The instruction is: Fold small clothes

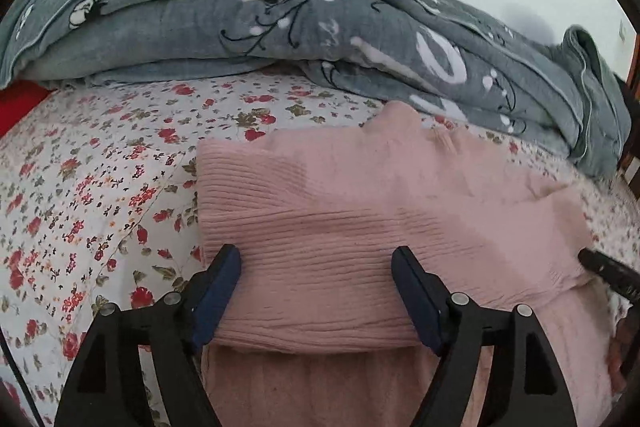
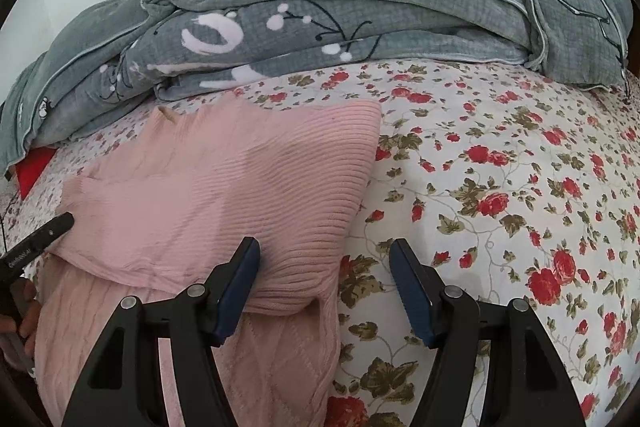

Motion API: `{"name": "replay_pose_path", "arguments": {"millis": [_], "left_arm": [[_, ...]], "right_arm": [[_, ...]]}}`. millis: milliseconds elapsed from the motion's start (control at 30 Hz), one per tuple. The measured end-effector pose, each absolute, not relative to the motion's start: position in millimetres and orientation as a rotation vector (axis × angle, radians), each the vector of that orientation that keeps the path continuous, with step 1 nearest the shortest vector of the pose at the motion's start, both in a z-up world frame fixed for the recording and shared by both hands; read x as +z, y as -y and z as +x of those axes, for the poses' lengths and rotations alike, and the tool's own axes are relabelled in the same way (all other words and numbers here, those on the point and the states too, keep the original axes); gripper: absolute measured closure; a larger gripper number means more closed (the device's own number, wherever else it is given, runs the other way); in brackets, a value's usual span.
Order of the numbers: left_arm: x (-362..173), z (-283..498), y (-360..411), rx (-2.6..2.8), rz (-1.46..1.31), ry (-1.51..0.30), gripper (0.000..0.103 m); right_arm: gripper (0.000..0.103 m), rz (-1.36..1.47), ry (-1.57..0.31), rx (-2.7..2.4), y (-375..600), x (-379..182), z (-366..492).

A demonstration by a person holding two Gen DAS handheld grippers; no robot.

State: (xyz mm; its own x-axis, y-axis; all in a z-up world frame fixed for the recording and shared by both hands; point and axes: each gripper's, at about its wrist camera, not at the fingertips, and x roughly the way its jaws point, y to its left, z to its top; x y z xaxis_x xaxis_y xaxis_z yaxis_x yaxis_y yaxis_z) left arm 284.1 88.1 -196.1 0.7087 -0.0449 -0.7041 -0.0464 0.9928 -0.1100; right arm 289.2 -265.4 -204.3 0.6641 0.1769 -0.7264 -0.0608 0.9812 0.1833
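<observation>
Left wrist view: we are holding the left gripper (image 1: 316, 291) and right gripper (image 2: 324, 287) with jaws spread over the pink sweater (image 1: 360, 211), lying folded just beside the grey blanket (image 1: 240, 15) on the bed (image 1: 100, 167).

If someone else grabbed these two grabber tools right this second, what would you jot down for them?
Left gripper: open, holding nothing, poised over the left part of the pink knit sweater.
Right gripper: open, holding nothing, at the sweater's right edge, one finger over the knit, the other over the floral bedsheet.
Sweater: lies on the sheet in front of the bunched grey blanket.
Done: one ribbed part appears folded over the cable-knit part nearer the cameras.
Left: probably another fold or two, then smoothing.
</observation>
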Motion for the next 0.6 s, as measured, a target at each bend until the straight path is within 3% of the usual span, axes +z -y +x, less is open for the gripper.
{"name": "replay_pose_path", "arguments": {"millis": [200, 600], "left_arm": [[-199, 287, -83, 0.000, -0.083, -0.805, 0.016], [-199, 287, -84, -0.011, -0.092, -0.804, 0.015]], "right_arm": [[0.037, 0.110, -0.841, 0.148, 258, -205, 287], [0.037, 0.068, -0.835, 0.167, 251, -204, 286]]}}
